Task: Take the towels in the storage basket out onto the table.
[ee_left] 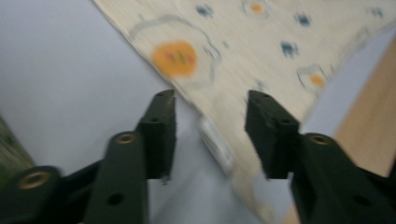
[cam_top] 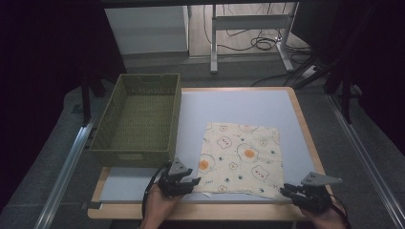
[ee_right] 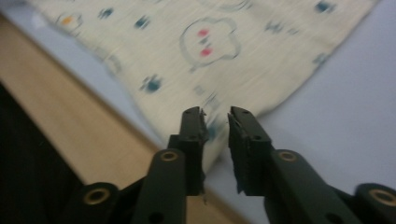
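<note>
Cloth flat on worktop beside basket. Left gripper released astride near corner; right gripper narrowly parted, unclamped at other. Risk: jaws skid, pinching one layer only

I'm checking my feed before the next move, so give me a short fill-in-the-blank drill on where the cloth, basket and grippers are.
1. The patterned cloth lies flat on the table, to the ____ of the green basket in the high view.
2. The basket holds ____.
3. The left gripper is at the cloth's near-____ corner in the high view.
4. The jaws of the right gripper stand ____, not pressing the cloth.

Missing words: right; nothing; left; apart
</note>
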Action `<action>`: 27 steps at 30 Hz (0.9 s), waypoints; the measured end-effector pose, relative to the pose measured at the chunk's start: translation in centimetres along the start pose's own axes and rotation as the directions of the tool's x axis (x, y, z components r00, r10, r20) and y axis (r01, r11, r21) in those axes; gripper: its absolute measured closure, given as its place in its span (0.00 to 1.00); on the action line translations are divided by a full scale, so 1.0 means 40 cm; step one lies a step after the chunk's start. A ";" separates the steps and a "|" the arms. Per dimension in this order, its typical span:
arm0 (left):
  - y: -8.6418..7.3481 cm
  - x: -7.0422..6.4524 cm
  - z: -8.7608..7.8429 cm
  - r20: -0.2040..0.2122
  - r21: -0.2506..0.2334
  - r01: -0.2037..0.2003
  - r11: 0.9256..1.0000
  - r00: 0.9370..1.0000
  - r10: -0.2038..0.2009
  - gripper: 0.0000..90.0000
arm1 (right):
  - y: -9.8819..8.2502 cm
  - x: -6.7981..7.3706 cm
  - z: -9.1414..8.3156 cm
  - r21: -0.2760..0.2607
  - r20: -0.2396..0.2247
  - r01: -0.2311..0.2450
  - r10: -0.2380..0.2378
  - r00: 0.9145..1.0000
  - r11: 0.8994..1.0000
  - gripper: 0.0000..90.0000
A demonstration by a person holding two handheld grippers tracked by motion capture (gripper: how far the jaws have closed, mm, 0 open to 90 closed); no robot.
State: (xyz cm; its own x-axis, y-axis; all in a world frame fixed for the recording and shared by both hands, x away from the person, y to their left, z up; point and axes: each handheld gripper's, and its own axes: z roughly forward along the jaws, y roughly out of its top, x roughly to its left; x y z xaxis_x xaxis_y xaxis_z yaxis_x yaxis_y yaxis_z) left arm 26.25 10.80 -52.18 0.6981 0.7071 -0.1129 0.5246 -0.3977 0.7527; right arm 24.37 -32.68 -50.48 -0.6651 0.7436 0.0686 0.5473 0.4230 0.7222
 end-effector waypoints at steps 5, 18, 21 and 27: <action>0.066 0.036 0.062 -0.005 -0.008 0.013 1.000 1.000 -0.013 0.45 | 0.035 -0.048 0.031 0.016 0.032 -0.018 0.017 0.999 1.000 0.68; 0.204 0.112 0.188 -0.064 -0.011 0.015 1.000 0.998 -0.015 0.43 | 0.129 -0.167 0.118 0.004 0.070 -0.090 0.089 0.994 0.996 0.55; 0.230 0.126 0.218 -0.078 -0.005 0.015 1.000 0.997 -0.015 0.44 | 0.142 -0.185 0.135 0.003 0.077 -0.088 0.087 0.993 0.996 0.55; 0.274 0.174 0.280 -0.108 0.000 0.036 0.999 0.994 -0.036 0.47 | 0.191 -0.231 0.173 -0.048 0.079 -0.077 0.080 0.994 0.996 0.65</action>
State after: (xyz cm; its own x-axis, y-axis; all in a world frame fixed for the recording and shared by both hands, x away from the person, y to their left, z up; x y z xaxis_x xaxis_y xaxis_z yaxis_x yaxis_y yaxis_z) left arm 42.32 4.82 -51.96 0.6222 0.7798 -0.0692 0.5492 -0.3718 0.7484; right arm 38.21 -32.74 -50.35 -0.5767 0.8138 0.0718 0.5720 0.3394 0.7467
